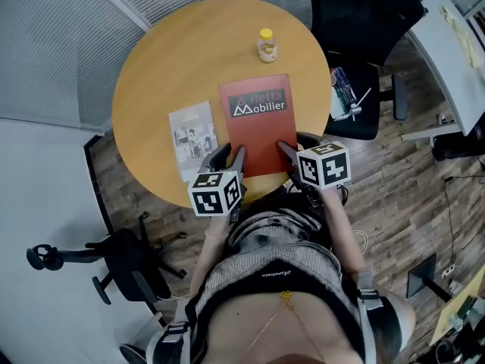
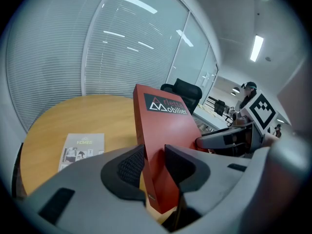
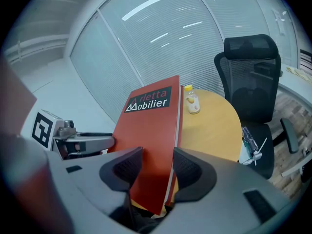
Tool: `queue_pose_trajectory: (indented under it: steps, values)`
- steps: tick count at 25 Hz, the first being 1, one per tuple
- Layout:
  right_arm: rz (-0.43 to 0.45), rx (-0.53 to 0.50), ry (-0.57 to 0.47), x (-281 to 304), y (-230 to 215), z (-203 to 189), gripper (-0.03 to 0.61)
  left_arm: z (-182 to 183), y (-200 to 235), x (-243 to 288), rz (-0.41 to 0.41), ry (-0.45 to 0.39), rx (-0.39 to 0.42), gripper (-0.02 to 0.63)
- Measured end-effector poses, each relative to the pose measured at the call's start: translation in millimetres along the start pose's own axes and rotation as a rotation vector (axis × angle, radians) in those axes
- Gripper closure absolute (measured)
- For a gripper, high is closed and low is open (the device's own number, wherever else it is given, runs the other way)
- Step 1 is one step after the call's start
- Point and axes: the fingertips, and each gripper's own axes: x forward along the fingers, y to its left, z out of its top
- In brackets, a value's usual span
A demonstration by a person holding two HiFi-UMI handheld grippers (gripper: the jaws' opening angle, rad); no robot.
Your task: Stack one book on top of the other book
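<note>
A red book (image 1: 256,127) titled "Mobilier" lies on the round wooden table (image 1: 167,67), its near edge at the table's rim. A thin grey booklet (image 1: 193,139) lies flat just left of it. My left gripper (image 1: 229,156) is at the red book's near left corner, and in the left gripper view (image 2: 153,162) both pads sit against the book (image 2: 163,126). My right gripper (image 1: 295,146) is at the near right corner, and in the right gripper view (image 3: 157,167) its jaws clamp the book (image 3: 151,130) the same way. The booklet (image 2: 83,150) is untouched.
A small yellow-capped bottle (image 1: 267,45) stands on the far side of the table. A black office chair (image 1: 364,21) sits beyond the table's right edge, and another chair base (image 1: 125,260) is on the floor at the near left. Glass walls with blinds lie behind.
</note>
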Motion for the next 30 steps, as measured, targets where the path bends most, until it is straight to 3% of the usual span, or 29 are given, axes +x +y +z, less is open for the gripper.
queue_pose_trajectory:
  steps: [13, 20, 30]
  values:
    - [0.004, -0.007, 0.003, 6, 6, 2, 0.371, 0, 9, -2, 0.007, -0.006, -0.025, 0.486]
    - [-0.008, -0.024, 0.006, 28, 52, 6, 0.372, -2, 52, -30, -0.005, -0.022, -0.036, 0.486]
    - [-0.021, -0.017, 0.021, 43, 66, 4, 0.371, -7, 73, -33, -0.022, -0.011, -0.049, 0.486]
